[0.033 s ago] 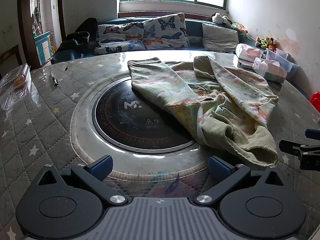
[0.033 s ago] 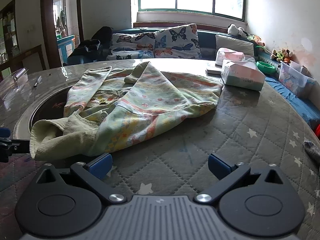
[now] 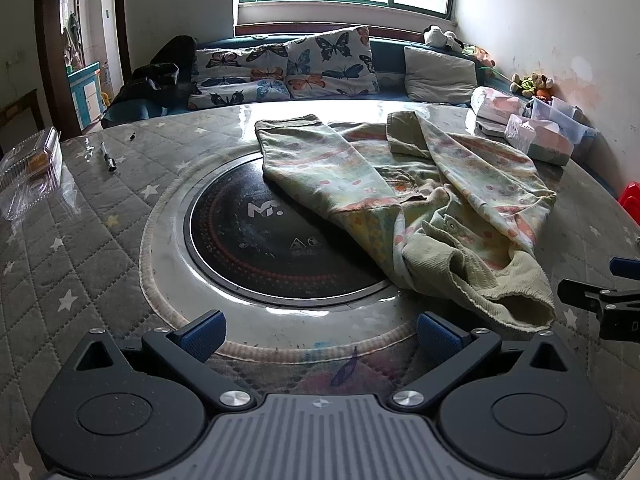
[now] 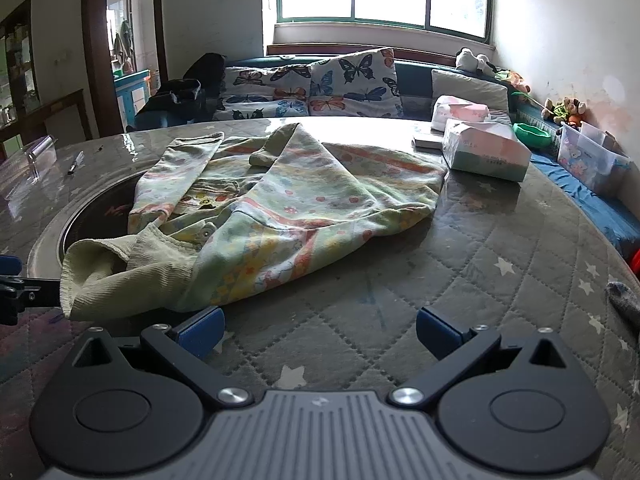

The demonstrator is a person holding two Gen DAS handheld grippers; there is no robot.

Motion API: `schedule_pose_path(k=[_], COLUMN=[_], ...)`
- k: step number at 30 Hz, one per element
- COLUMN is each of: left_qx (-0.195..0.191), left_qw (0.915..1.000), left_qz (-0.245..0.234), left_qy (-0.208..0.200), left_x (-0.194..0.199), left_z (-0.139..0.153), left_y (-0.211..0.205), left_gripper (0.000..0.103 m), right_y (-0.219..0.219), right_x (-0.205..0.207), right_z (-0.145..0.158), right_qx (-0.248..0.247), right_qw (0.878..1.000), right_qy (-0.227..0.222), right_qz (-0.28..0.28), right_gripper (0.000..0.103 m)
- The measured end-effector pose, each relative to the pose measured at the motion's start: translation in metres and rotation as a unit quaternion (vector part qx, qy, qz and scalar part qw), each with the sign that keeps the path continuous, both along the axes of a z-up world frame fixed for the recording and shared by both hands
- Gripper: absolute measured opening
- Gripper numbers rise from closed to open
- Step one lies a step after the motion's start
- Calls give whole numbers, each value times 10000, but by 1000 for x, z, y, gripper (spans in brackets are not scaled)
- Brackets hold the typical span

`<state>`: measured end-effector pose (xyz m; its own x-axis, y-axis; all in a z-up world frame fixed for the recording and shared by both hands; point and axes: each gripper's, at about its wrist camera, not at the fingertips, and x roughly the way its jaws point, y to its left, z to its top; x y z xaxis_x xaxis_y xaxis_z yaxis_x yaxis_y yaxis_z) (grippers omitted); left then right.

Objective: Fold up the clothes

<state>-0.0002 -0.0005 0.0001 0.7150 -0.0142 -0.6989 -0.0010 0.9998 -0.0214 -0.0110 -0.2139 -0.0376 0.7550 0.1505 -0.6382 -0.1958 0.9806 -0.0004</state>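
At the far left of the round table (image 3: 72, 240), a clear plastic box (image 3: 30, 168) sits near the edge, and a pen (image 3: 108, 157) lies a little further in on the quilted, star-patterned cover. My left gripper (image 3: 320, 330) hangs low over the near rim with its jaws spread wide and nothing between the blue pads; beyond it lies the dark round hotplate (image 3: 272, 248) set into the middle of the table. The garment (image 3: 432, 208), a pale green printed piece with ribbed cuffs, lies crumpled and unfolded, one end draped over the right part of the hotplate and the rest spread toward the right side of the table. Its nearest ribbed cuff (image 4: 108, 276) lies just ahead of my right gripper (image 4: 320, 330), whose jaws are likewise wide apart and empty, over bare quilted cover. Further right, beyond the garment, tissue packs (image 4: 484, 152) rest on the table, and a clear storage bin (image 4: 592, 160) stands on the blue bench by the wall.
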Motion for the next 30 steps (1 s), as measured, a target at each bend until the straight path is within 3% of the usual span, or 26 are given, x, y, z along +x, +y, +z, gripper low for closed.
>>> schedule_pose_path(k=[30], left_qx=[204], left_qw=[9998], left_qz=[-6], left_qy=[83], left_x=[-8], left_z=[0], left_y=[-12], left_gripper=[103], right_y=[7], right_x=[-13], right_z=[2], right_qx=[47], right_qw=[9999], right_qy=[12], right_qz=[113], right_gripper=[103])
